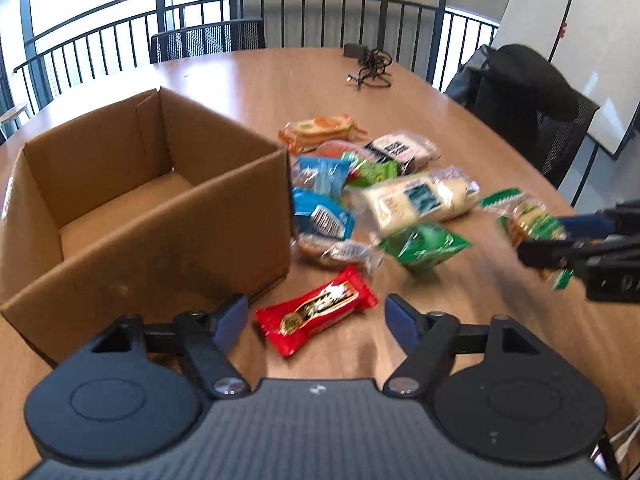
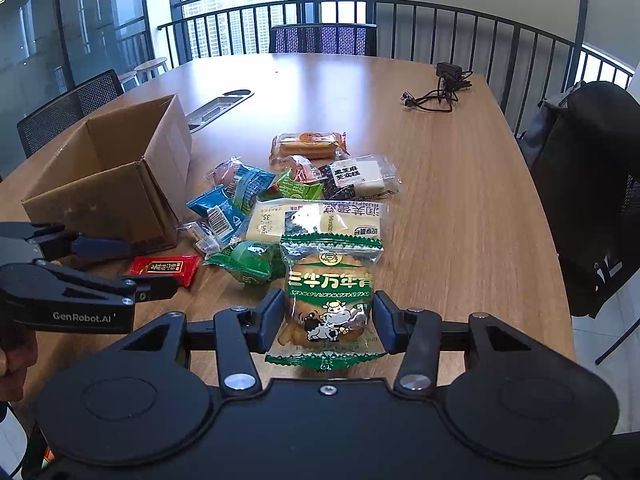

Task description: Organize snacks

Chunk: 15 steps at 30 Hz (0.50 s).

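Cow-print snack bag clamped in right tongs; left tongs apart over red packet.

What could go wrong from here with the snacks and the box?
The right gripper pinches the cow-print biscuit bag at its sides; the soft bag might slip or its biscuits crack. The left gripper stands open over the red snack bar, close to the cardboard box, so closing could nudge the box.
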Tool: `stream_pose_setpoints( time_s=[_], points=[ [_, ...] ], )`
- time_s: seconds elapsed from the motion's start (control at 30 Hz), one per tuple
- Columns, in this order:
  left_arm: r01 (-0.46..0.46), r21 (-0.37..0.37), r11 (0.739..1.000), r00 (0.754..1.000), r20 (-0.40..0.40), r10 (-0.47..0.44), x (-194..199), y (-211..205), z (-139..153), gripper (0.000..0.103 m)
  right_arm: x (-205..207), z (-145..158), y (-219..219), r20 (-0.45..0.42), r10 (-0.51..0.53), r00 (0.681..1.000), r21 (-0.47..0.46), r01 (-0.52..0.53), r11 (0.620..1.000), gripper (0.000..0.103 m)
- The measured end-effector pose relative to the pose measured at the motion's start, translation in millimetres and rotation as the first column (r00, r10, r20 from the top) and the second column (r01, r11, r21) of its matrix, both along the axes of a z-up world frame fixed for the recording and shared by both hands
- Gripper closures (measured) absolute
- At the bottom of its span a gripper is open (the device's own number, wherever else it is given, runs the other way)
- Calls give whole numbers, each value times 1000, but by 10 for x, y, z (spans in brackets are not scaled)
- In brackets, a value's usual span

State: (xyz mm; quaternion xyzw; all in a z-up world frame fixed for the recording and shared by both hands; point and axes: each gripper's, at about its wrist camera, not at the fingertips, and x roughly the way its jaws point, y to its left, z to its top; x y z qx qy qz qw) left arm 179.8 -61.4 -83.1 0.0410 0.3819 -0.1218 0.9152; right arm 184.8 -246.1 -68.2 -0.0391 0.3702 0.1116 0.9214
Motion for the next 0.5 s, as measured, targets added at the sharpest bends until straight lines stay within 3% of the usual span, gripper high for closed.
stream_pose_setpoints(
  time_s=[0.23, 0.5],
  points=[
    [7, 39, 999, 1000, -8, -7, 84, -30, -112, 43, -1, -3, 19, 3, 4, 1000, 3, -4, 1000, 56],
    [26, 54, 998, 1000, 9, -26, 167, -136, -166, 47, -10, -29, 33, -2, 4, 1000, -1, -4, 1000, 56]
  ],
)
